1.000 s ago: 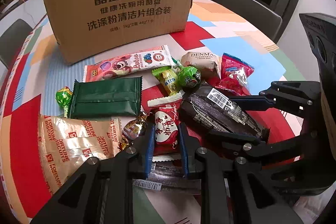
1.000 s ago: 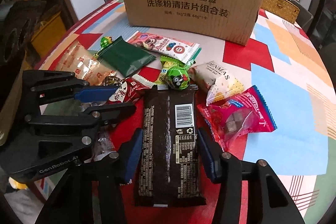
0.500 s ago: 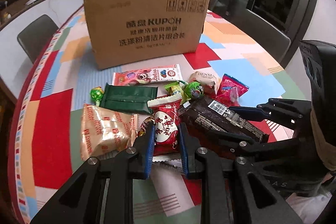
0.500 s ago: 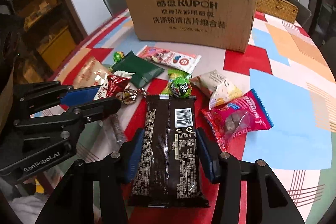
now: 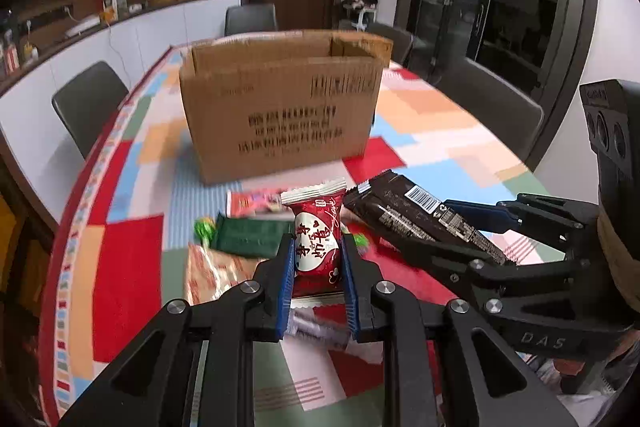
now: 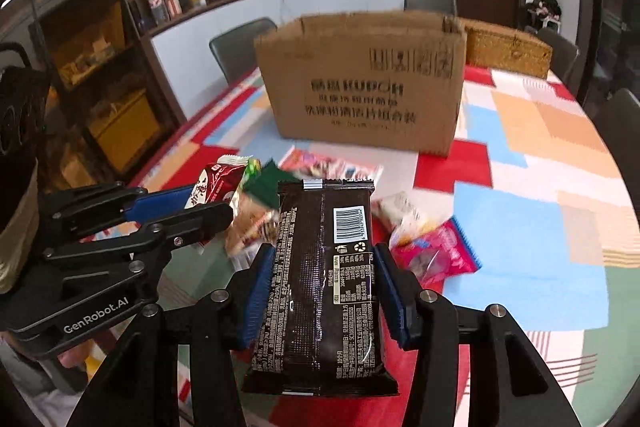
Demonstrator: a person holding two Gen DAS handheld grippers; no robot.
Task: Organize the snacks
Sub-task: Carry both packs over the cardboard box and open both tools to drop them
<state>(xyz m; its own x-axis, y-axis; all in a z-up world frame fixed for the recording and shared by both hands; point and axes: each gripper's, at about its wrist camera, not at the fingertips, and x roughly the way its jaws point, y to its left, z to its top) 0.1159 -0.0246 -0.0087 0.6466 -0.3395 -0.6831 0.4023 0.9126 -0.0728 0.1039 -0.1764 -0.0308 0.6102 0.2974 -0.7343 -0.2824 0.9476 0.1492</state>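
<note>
My left gripper (image 5: 316,259) pinches the red candy packet (image 5: 318,239), and my right gripper (image 6: 320,287) clamps the dark chocolate bar (image 6: 324,287). Both snacks now hang above the table (image 6: 560,211), lifted off the pile, with the cardboard box (image 5: 280,111) ahead looking lower than before.

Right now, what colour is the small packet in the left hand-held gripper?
Red, with a white heart panel and white crimped ends; small packet shows best in the left wrist view.

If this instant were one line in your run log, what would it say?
left gripper: shut on red candy packet | right gripper: shut on dark chocolate bar wrapper | both held above table | cardboard box: open, ahead
</note>
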